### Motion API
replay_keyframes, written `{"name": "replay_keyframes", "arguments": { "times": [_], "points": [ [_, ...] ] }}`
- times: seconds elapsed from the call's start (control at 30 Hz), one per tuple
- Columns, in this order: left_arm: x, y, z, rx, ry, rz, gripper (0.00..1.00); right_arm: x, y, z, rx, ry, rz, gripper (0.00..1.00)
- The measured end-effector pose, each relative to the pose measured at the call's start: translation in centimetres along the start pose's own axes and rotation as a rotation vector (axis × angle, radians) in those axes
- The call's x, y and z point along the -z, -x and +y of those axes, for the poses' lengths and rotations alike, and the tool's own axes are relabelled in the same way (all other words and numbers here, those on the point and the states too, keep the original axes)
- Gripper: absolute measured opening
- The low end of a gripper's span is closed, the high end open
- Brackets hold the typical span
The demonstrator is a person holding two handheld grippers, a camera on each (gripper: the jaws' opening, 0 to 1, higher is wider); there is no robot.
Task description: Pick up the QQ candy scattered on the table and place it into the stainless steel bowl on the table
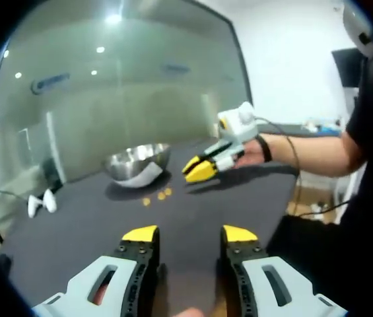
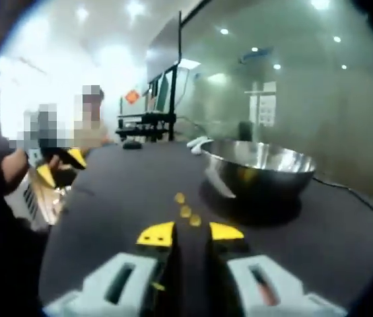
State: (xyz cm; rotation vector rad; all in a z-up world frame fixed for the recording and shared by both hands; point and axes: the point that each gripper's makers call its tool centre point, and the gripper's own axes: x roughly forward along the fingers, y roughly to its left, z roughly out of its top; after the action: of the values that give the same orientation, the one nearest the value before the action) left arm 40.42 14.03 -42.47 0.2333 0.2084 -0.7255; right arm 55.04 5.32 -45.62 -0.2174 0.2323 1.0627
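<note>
Three small orange QQ candies (image 1: 160, 195) lie in a short row on the dark table, just in front of the stainless steel bowl (image 1: 136, 164). My left gripper (image 1: 189, 234) is open and empty, well short of the candies. A hand holds my right gripper (image 1: 201, 169) to the right of the bowl, above the table. In the right gripper view the candies (image 2: 185, 211) sit just beyond my right gripper (image 2: 191, 232), whose jaws stand slightly apart with nothing between them. The bowl (image 2: 259, 168) is beyond them to the right. The left gripper (image 2: 61, 165) shows at the far left, open.
The dark table (image 1: 239, 198) ends at an edge on the right, where a person's arm (image 1: 318, 155) reaches in. Two white objects (image 1: 41, 203) lie at the far left corner. A cable (image 2: 351, 195) runs past the bowl. A glass wall stands behind the table.
</note>
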Motion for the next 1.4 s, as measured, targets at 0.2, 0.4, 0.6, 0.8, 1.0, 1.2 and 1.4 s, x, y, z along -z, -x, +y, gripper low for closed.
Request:
{"name": "replay_keyframes", "arguments": {
  "times": [0.2, 0.4, 0.6, 0.8, 1.0, 1.2, 1.4],
  "points": [
    [0.1, 0.1, 0.2, -0.005, 0.002, 0.000, 0.38, 0.8, -2.3, -0.2, -0.008, 0.003, 0.043, 0.19],
    [0.4, 0.5, 0.5, -0.017, 0.005, 0.004, 0.38, 1.0, -4.3, -0.5, -0.024, 0.008, 0.070, 0.19],
    [0.1, 0.8, 0.8, -0.023, 0.021, -0.015, 0.38, 0.9, -5.0, -0.6, -0.048, -0.014, 0.067, 0.14],
    [0.4, 0.6, 0.8, -0.021, 0.025, -0.011, 0.38, 0.9, -4.9, -0.7, -0.045, -0.040, 0.065, 0.09],
    [0.3, 0.5, 0.6, -0.017, 0.022, -0.009, 0.38, 0.9, -4.8, -0.6, -0.041, -0.030, 0.066, 0.09],
    [0.4, 0.6, 0.6, -0.019, 0.018, -0.002, 0.38, -0.4, -3.4, -0.4, -0.030, -0.089, 0.013, 0.09],
    [0.4, 0.5, 0.7, -0.020, 0.018, -0.001, 0.38, -1.8, -1.7, 0.2, -0.016, -0.078, -0.025, 0.09]
  ]
}}
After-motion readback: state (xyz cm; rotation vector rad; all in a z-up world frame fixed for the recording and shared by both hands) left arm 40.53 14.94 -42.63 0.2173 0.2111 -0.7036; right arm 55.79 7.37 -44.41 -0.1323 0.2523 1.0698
